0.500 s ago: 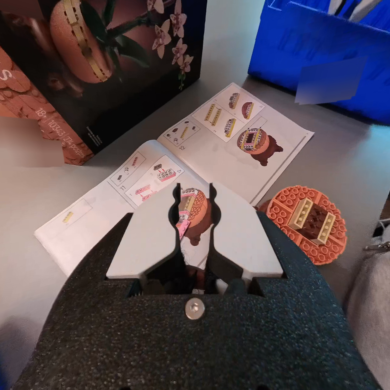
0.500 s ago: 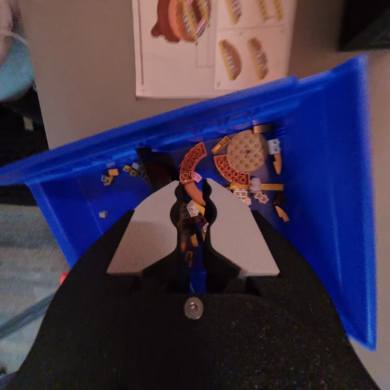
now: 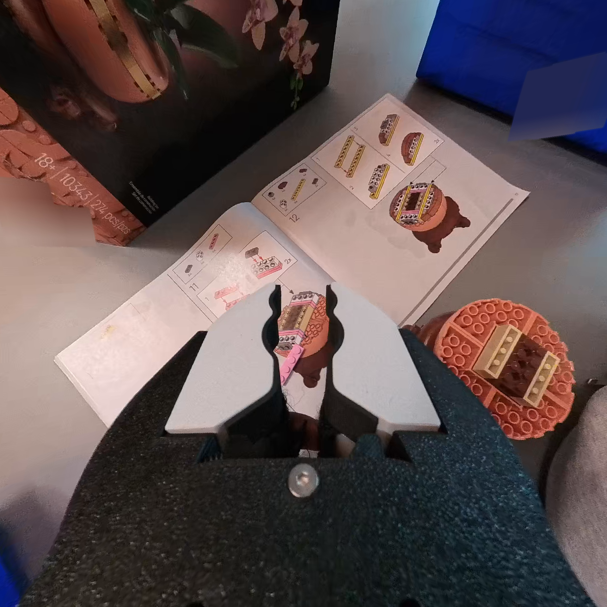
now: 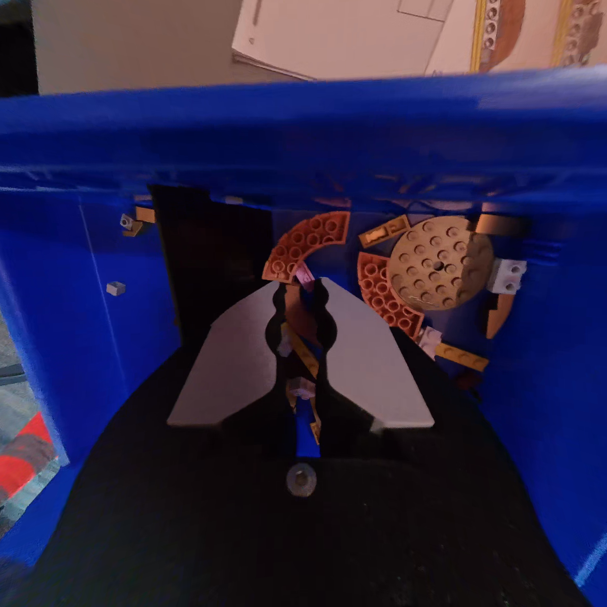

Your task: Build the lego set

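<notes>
My left gripper (image 3: 303, 290) hovers over the open instruction booklet (image 3: 410, 262), its jaws part open. A small pink plate (image 3: 290, 364) shows in the gap beside the left finger; only that finger seems to touch it. The round coral plate build (image 3: 460, 331), topped with two tan bricks (image 3: 502, 341) and a dark brown brick (image 3: 522, 364), sits to the right. My right gripper (image 4: 299, 284) is inside the blue bin (image 4: 295, 131), with a narrow gap between its jaws. Its tips are at a small pink piece (image 4: 303, 277) under a coral arc (image 4: 305, 246).
The set's box (image 3: 164, 115) stands at the back left, and the blue bin (image 3: 492, 49) at the back right. The bin also holds a tan round plate (image 4: 437, 262), a second coral arc (image 4: 381, 295), white bricks (image 4: 507, 274), a gold plate (image 4: 460, 356) and a dark piece (image 4: 213, 256). One gripper's finger ends stand about 35 cm off the other's.
My right gripper has moved down and forward into the bin, so the pieces are closer. The left gripper has barely moved.
</notes>
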`<state>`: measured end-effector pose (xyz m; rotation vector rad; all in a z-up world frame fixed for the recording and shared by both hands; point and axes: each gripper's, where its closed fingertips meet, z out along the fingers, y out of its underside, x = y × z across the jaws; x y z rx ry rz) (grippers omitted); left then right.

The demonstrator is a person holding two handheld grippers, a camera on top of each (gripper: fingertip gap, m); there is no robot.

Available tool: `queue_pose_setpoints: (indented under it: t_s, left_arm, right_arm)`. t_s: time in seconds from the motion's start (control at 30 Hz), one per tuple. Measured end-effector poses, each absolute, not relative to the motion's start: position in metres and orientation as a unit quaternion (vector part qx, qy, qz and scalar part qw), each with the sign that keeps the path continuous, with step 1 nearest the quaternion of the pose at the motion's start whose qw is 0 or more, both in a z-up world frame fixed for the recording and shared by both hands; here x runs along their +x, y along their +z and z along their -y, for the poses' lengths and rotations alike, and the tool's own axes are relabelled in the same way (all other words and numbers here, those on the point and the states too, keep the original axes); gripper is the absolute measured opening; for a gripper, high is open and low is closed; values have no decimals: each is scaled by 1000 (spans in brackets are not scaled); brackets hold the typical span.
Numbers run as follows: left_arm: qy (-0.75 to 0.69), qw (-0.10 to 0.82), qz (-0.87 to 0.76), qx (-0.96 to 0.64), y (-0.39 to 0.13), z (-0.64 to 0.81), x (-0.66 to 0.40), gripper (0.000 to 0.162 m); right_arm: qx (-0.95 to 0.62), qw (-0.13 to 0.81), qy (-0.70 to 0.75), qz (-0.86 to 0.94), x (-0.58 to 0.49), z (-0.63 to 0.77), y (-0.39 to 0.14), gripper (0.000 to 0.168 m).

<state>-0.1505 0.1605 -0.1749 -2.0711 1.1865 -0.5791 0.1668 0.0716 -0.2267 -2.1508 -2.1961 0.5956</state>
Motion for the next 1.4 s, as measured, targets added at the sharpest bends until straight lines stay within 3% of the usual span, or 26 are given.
queue_pose_setpoints:
  t_s: [0.2,0.4,0.73,1.07,1.27,1.4]
  left_arm:
    - [-228,336,-453,-794,-176,-162,-150,26]
    - [-227,335,-455,-793,-176,-160,-150,26]
    - [-224,338,-457,-792,-174,-160,-150,26]
    - [-225,349,-449,-791,-170,-158,-156,26]
    - [-237,372,-446,-779,-158,-151,-163,26]
    - [-252,389,-445,-766,-157,-145,-172,26]
  right_arm:
    - [-684,43,169,709,163,-91,-219,11]
    - [-670,7,176,722,161,-76,-230,11]
    - [-654,6,184,734,157,-68,-217,22]
    - [-629,2,139,765,153,-66,-232,9]
    - [-692,91,99,709,158,-82,-189,8]
    - [-763,119,-11,635,179,-92,-158,8]
